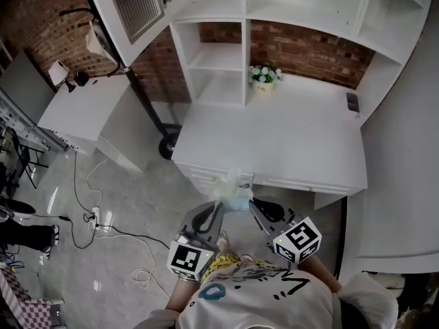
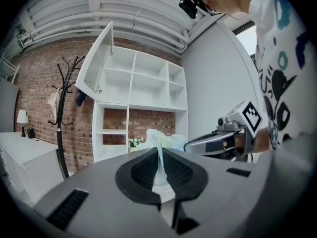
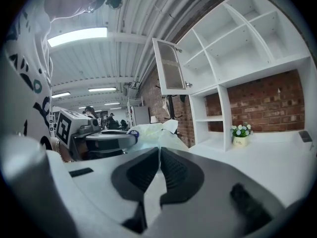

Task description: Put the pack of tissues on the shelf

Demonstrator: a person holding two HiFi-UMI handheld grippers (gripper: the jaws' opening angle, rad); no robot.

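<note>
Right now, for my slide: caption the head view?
Left gripper and right gripper pinch the pack of tissues before the white shelf.

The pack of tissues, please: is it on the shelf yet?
No, left gripper and right gripper hold the pack of tissues before the desk.

Small pale pot of white flowers point(image 1: 263, 78), upright at back of white desktop point(image 1: 288, 142); dark flat oblong device point(image 1: 352, 103) near its right edge; black coat stand point(image 2: 60, 133) against red brick wall point(image 1: 302, 50); white power strip point(image 1: 95, 218) with loose cables on grey floor.
</note>
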